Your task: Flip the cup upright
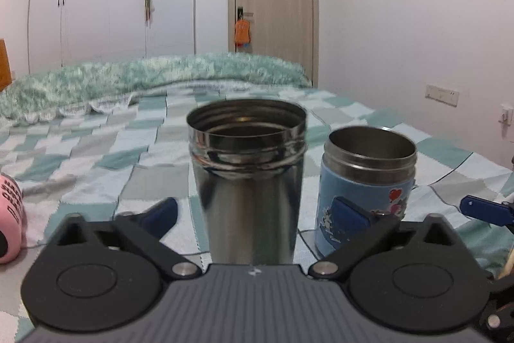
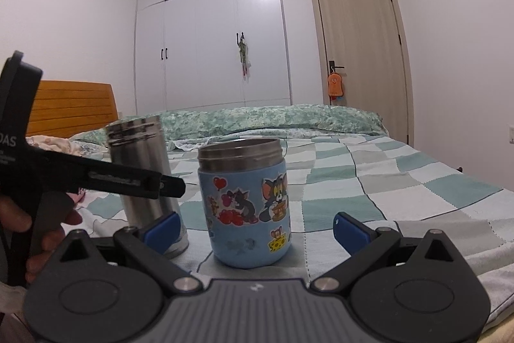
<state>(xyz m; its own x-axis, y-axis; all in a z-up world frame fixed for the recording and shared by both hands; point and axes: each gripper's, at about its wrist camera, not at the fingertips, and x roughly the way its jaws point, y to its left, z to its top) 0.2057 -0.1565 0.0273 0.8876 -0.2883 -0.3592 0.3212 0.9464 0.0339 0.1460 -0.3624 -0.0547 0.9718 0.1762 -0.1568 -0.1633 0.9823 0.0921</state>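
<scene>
Two cups standing upright on the bed, both claws spread wide and holding nothing.

The steel cup (image 1: 247,182) is standing on the checkered bedspread (image 1: 96,150) with its long axis vertical and its open threaded mouth pointing up; the left claw (image 1: 260,214) is sitting open around its lower body, blue fingers (image 1: 163,214) apart from the wall on either side. Just beside it, to its right, the blue cartoon cup (image 2: 247,208) is likewise standing vertical, mouth up, base on the bedspread. The right claw (image 2: 257,230) is facing this cup with its fingers spread wider than the cup, not touching it. In the right wrist view the steel cup (image 2: 144,169) is showing left of the blue one, partly crossed by the left claw's black arm. A pink object (image 1: 9,214) is lying at the left edge of the bed.
</scene>
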